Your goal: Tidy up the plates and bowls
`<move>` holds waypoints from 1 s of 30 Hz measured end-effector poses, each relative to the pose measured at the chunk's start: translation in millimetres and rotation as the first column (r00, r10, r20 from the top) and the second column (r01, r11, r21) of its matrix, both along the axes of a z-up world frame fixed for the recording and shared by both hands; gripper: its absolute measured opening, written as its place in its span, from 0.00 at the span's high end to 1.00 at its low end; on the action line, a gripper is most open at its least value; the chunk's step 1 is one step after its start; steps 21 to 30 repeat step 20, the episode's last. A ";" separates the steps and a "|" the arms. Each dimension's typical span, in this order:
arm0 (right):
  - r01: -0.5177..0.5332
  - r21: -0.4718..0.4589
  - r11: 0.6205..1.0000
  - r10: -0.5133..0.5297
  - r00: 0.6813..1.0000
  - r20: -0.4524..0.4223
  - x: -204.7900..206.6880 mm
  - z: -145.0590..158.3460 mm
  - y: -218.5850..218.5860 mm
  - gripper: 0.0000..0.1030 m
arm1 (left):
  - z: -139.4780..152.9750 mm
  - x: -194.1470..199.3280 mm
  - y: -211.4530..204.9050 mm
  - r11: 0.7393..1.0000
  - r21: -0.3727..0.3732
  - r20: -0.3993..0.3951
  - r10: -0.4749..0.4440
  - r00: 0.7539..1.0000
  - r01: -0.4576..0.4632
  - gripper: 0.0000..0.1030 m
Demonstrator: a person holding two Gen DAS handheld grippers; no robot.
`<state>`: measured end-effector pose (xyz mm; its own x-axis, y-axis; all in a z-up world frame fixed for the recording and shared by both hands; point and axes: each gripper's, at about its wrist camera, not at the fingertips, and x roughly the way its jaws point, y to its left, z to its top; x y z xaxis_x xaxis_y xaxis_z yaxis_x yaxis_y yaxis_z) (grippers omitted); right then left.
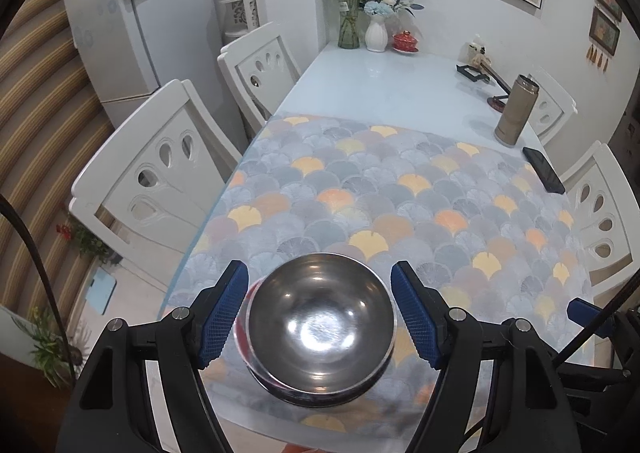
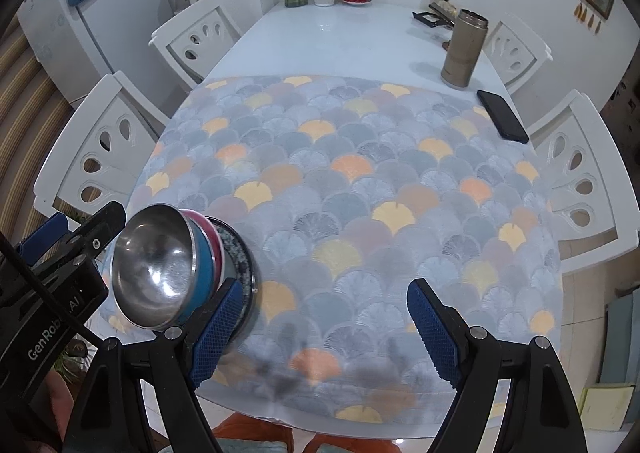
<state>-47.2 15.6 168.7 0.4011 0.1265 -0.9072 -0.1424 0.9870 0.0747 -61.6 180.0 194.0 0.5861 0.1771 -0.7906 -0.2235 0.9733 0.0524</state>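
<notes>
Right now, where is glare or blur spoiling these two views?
Left wrist: ceiling light glares off the bowl; the edges bend from the fisheye. Right wrist: the bowl glares again and looks stretched sideways, and dark smudges blur the mat near the bottom.

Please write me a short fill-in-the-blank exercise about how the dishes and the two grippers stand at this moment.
1. The steel bowl sits on top of a ____ bowl in the stack.
2. The stack's lowest piece is a dark speckled ____.
3. The left gripper has its jaws ____ on either side of the stack.
4. The right gripper holds ____ between its fingers.

Missing words: blue; plate; open; nothing
</notes>
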 end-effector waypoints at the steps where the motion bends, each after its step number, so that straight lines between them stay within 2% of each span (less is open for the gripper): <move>1: 0.001 0.001 1.000 0.000 1.000 -0.005 0.0 -1.1 -3.7 0.20 | -0.7 0.4 -3.4 1.000 -0.001 -0.004 0.002 1.000 -0.002 0.30; 11: 0.016 0.008 1.000 -0.015 0.999 -0.028 4.0 -8.7 -36.8 0.20 | -7.7 6.8 -35.1 1.000 0.014 -0.031 -0.012 0.999 0.012 0.30; 20: 0.019 0.016 1.000 -0.019 0.999 -0.036 7.2 -13.9 -60.5 0.20 | -6.8 10.8 -60.2 0.996 0.092 0.003 -0.006 1.000 0.006 0.28; 30: 0.019 0.016 1.000 -0.019 0.999 -0.036 7.2 -13.9 -60.5 0.20 | -6.8 10.8 -60.2 0.996 0.092 0.003 -0.006 1.000 0.006 0.28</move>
